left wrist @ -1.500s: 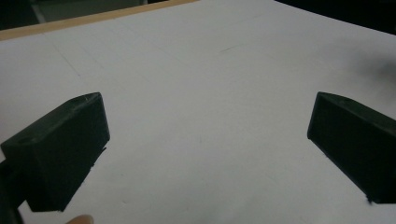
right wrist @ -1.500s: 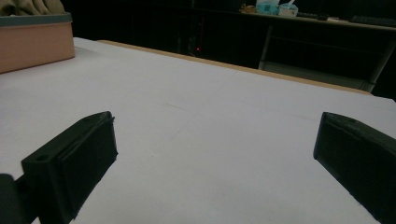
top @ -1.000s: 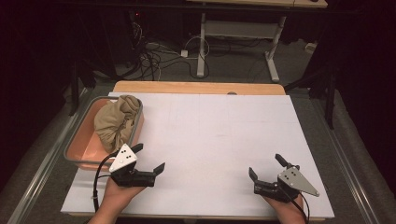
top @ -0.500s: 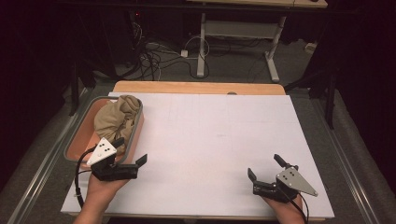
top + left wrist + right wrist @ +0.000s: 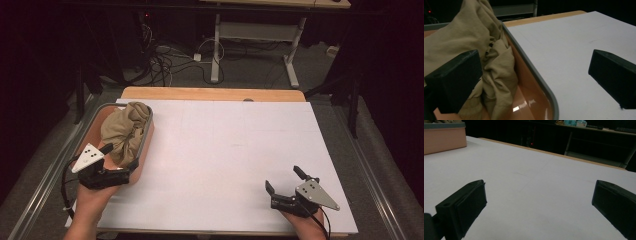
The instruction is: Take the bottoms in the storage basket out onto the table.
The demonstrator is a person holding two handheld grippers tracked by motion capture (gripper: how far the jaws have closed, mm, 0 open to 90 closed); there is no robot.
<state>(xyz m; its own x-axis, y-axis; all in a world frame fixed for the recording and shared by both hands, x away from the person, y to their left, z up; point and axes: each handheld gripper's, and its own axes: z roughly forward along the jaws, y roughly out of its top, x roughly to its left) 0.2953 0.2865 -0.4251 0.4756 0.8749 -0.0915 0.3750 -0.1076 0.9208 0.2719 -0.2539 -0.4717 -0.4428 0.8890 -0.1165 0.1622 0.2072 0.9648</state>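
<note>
- Straddling the tray (image 5: pixel 146 145) rim at 9 o'clock, the left gripper (image 5: pixel 120 160) has moved up from the desk (image 5: pixel 225 150); jaws wide, one over the tan cloth (image 5: pixel 125 131).
- Cloth lies bunched in the tray.
- Right gripper (image 5: pixel 285 181) stays at 5 o'clock, jaws wide, holding nothing.

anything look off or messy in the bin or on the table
Only mildly: the tan cloth sits crumpled in a heap in the orange bin, piled above its grey rim rather than folded. No spill or damage shows. The left gripper, jaws open, straddles that rim; the right gripper is open over the white table.
</note>
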